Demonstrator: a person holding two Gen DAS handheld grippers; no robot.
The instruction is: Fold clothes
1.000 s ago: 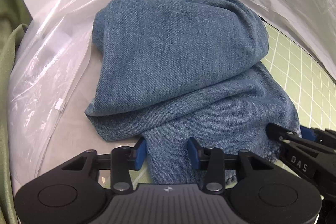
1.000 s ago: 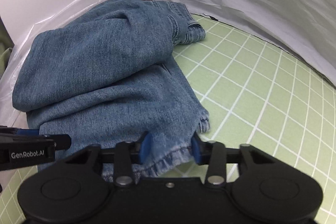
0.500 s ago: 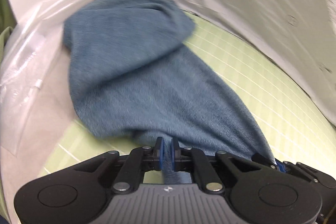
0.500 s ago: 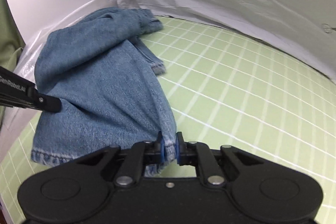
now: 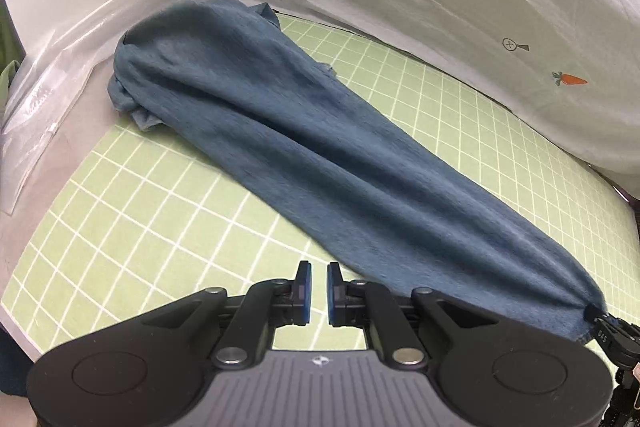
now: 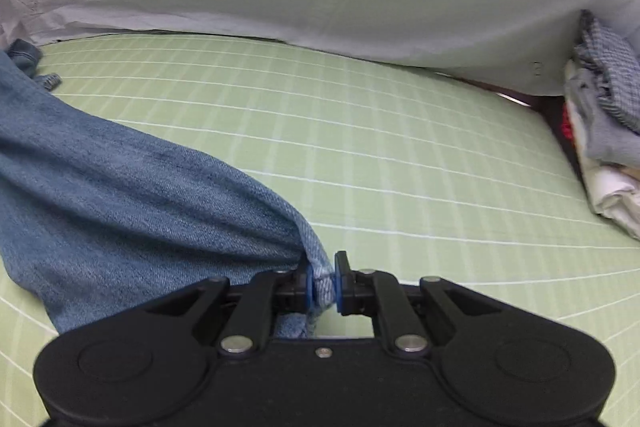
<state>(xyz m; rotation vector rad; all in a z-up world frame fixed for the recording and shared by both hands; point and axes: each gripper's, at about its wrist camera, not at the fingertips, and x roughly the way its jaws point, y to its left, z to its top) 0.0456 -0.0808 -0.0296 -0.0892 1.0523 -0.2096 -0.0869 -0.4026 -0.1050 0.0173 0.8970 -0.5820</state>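
The blue jeans [image 5: 320, 147] lie stretched in a long band across the green gridded mat [image 5: 140, 207] on the table, the far end bunched near the clear plastic bag [image 5: 52, 75]. The right tool [image 6: 323, 283] pinches the hem between its blue pads. The left tool [image 5: 315, 293] holds nothing, its pads slightly parted over bare mat. Folded clothes [image 6: 600, 147] sit stacked at the right.

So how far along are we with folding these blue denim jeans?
Early. Done: the blue denim jeans lie stretched in a long strip across the green grid mat, no longer bunched. In hand: the right gripper pinches the hem; the left gripper has let go, its pads slightly apart with nothing between them. Left: flattening the bunched far end and every fold.
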